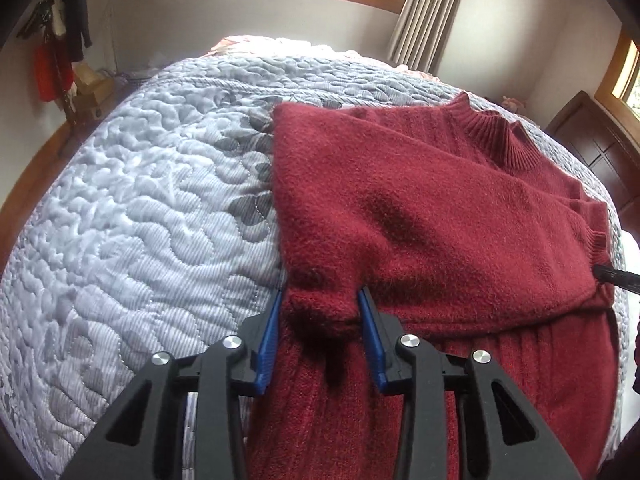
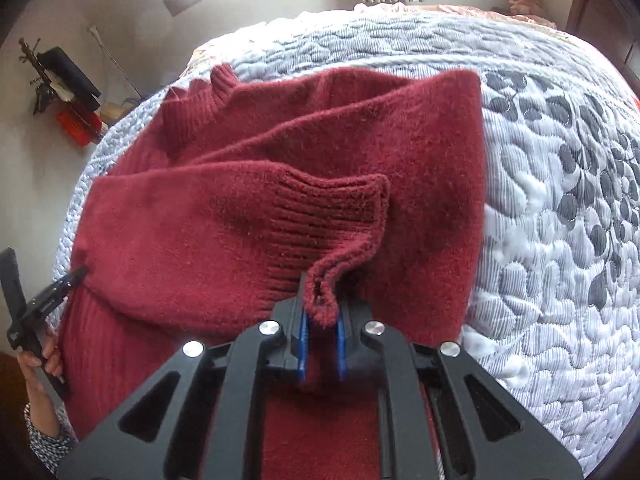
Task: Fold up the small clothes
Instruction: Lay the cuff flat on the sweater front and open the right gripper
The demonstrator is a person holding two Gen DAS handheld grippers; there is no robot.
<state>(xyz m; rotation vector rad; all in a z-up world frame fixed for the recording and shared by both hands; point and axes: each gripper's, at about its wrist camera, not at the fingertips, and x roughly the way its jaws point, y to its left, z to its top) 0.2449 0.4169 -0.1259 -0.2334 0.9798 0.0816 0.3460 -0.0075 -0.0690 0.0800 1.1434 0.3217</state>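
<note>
Between the blue pads, the right tongs [image 2: 321, 322] are pinching a ribbed cuff, nearly closed; the left tongs [image 1: 320, 312] are gripping a bunched edge, jaws wider. Both seem to be carrying the sweater [image 1: 420, 208] mid-fold; laying it flat comes next. It is lying on the bed [image 1: 140, 200], collar [image 1: 496, 136] pointing away, long axis running toward the window.

open quilt [image 1: 132, 208] lies left of the red sweater [image 1: 420, 208] and right of it; only the sweater's folded bulk blocks passage, apparently lying low.
</note>
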